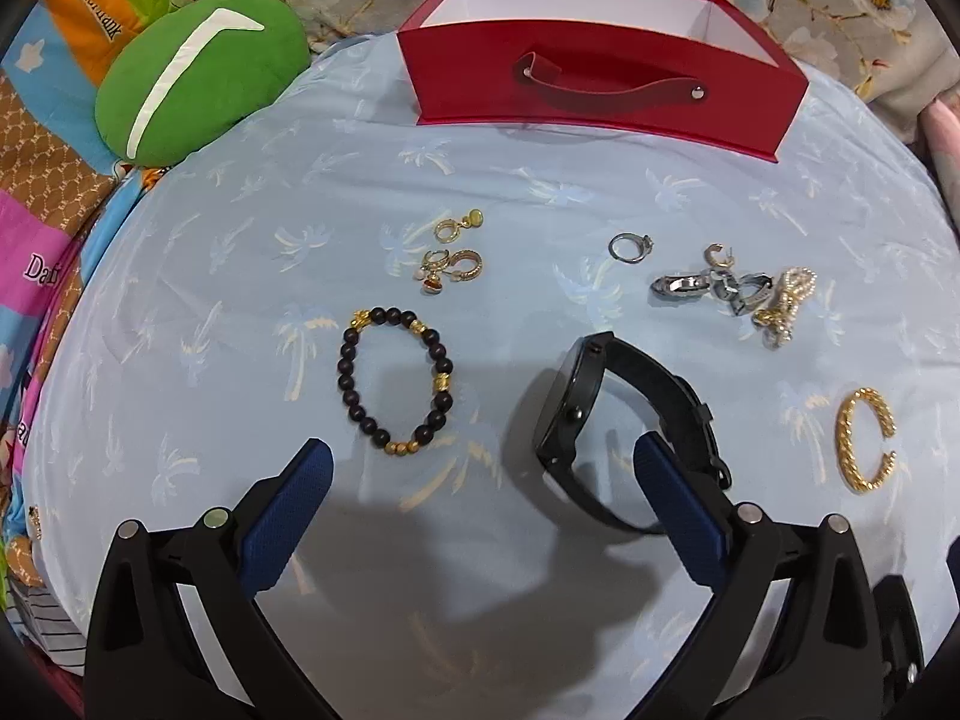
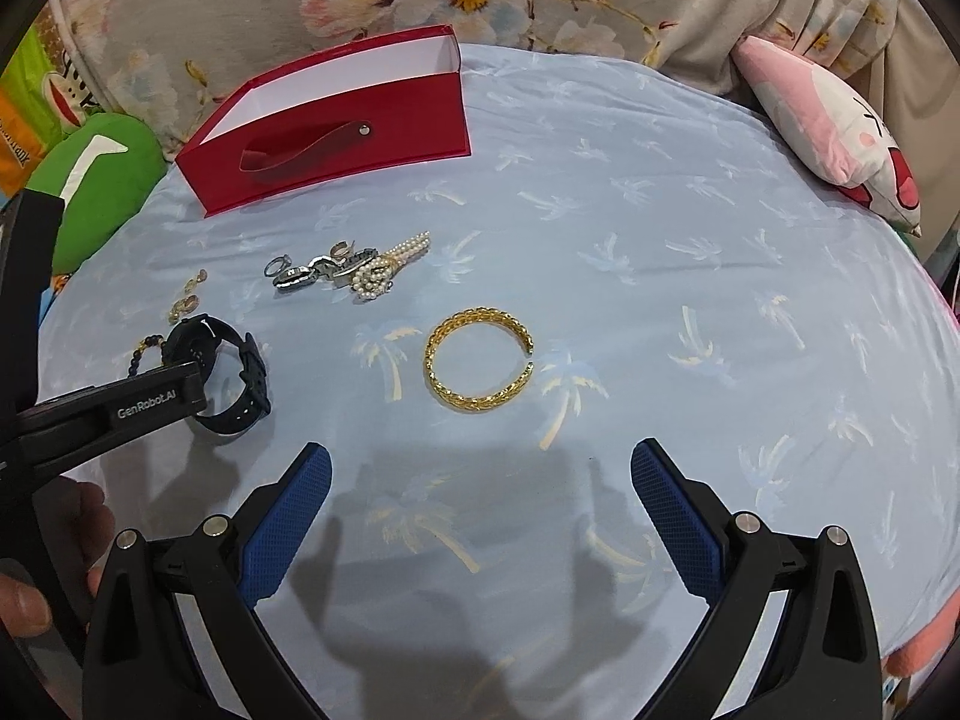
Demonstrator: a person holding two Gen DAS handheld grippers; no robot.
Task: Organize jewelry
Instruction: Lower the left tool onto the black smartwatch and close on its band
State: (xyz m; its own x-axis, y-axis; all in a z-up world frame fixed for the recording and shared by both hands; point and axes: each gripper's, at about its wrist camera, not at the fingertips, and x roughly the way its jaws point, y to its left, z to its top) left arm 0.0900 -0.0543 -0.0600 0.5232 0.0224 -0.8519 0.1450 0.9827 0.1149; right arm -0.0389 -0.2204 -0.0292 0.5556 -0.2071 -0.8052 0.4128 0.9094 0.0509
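Jewelry lies on a light blue cloth. A red box (image 1: 600, 96) with a white inside stands open at the back; it also shows in the right wrist view (image 2: 336, 132). My left gripper (image 1: 483, 468) is open, low over the cloth, its right finger beside a black watch (image 1: 576, 414). A dark bead bracelet (image 1: 393, 381) lies ahead of its left finger. Gold earrings (image 1: 450, 258), a silver ring (image 1: 627, 247) and a heap of silver and pearl pieces (image 1: 738, 291) lie farther back. My right gripper (image 2: 480, 468) is open and empty, just short of a gold cuff bracelet (image 2: 477, 360).
A green cushion (image 1: 192, 72) sits at the back left, a pink cushion (image 2: 840, 132) at the back right. Floral fabric lies behind the box. The left gripper's arm (image 2: 108, 408) and a hand cross the right wrist view's left side.
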